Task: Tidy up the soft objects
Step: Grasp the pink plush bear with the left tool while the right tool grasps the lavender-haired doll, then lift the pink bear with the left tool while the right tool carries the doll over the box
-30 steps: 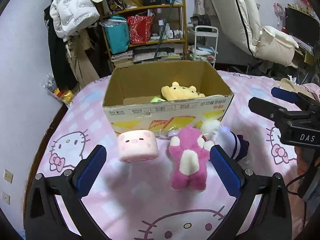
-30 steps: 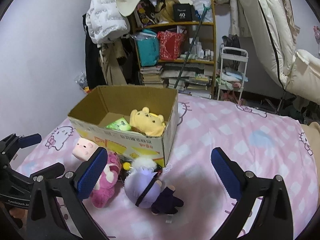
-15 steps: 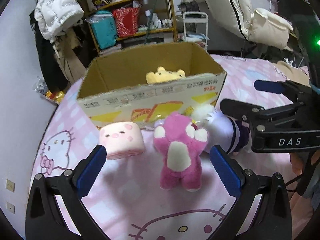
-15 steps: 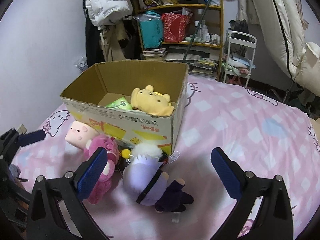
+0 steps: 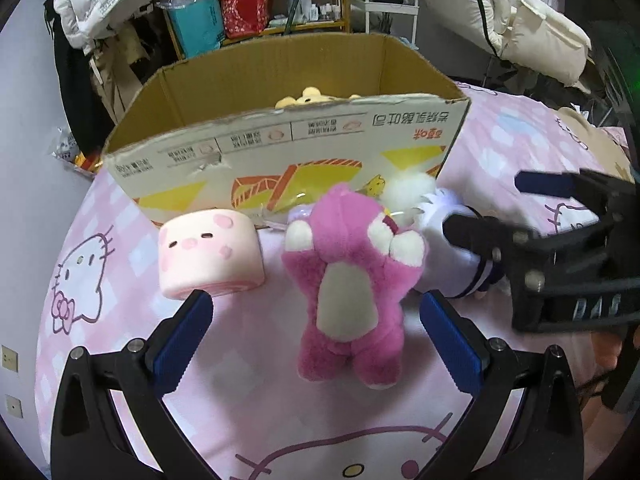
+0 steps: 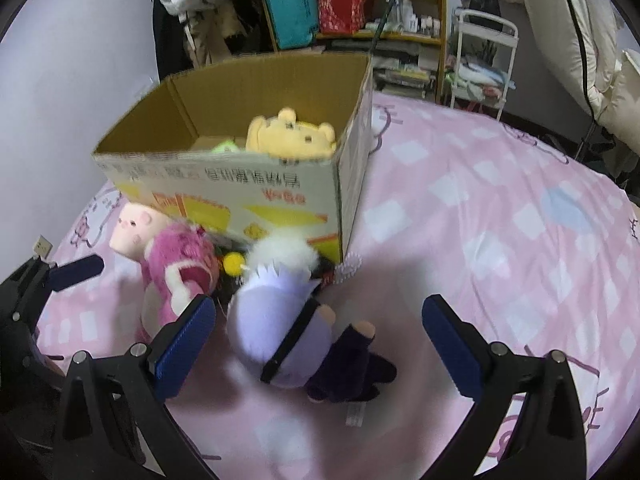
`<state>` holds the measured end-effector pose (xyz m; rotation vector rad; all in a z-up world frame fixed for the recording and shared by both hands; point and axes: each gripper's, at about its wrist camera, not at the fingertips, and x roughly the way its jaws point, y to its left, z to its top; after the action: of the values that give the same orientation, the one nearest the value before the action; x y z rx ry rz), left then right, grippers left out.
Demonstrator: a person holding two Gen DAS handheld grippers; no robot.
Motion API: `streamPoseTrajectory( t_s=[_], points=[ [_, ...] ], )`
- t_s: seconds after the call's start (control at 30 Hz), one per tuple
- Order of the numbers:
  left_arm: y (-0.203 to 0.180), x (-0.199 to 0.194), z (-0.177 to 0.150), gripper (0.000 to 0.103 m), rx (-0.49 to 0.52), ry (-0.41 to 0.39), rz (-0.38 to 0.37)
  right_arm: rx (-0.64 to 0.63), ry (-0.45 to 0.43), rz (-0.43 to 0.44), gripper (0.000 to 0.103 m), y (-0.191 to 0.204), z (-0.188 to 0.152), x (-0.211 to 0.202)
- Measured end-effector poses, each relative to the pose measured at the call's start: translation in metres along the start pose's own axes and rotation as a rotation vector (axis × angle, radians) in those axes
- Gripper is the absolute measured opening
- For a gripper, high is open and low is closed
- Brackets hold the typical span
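A magenta plush bear (image 5: pixel 348 280) lies on its back on the pink bedspread (image 5: pixel 120 220) in front of a cardboard box (image 5: pixel 288 148). My left gripper (image 5: pixel 316 344) is open, its blue pads on either side of the bear's legs. A pink pig-face cushion (image 5: pixel 210 254) sits to the bear's left. A lavender-headed doll in dark clothes (image 6: pixel 288 328) lies beside the bear (image 6: pixel 176 268); my right gripper (image 6: pixel 316 344) hangs open over it. A yellow bear plush (image 6: pixel 292 140) rests inside the box (image 6: pixel 248 184).
A white fluffy ball (image 6: pixel 282 250) and a small yellow charm (image 6: pixel 234 262) lie against the box front. Shelves with bags (image 6: pixel 340 4), hanging coats (image 5: pixel 100 8) and a white cart (image 6: pixel 480 60) stand behind the bed. Open bedspread (image 6: pixel 500 220) stretches to the right.
Both grippers have moved forward and lower toward the toys. The left one now straddles the magenta bear; the right one is closer over the lavender doll. Nothing has been taken hold of.
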<state>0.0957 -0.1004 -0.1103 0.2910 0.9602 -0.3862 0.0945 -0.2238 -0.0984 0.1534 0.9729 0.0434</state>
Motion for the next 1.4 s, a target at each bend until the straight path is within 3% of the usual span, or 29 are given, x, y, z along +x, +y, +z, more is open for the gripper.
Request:
streamPoseTrajectory(
  t_s=[0.27,0.43,0.5,0.63,0.9,1.4],
  points=[
    [-0.002,0.019,0.004,0.1,0.006,0.024,-0.004,0.011,0.063,0.053,0.103,0.002,-0.005,0.014],
    [-0.007,0.024,0.002,0.076,0.03,0.05,-0.024,0.016,0.12,0.068,0.091,0.004,-0.009,0.026],
    [-0.008,0.027,-0.001,0.06,0.037,0.067,-0.057,0.014,0.128,0.084,0.086,0.005,-0.009,0.027],
    [-0.01,0.029,-0.003,0.048,0.019,0.084,-0.09,-0.025,0.129,0.073,0.082,0.01,-0.009,0.028],
    [-0.009,0.025,-0.004,0.046,0.001,0.077,-0.093,-0.013,0.125,0.082,0.075,0.011,-0.007,0.025],
    [0.009,0.005,-0.01,0.046,-0.049,0.045,-0.039,0.017,0.026,0.088,0.073,0.003,-0.005,-0.008]
  ],
)
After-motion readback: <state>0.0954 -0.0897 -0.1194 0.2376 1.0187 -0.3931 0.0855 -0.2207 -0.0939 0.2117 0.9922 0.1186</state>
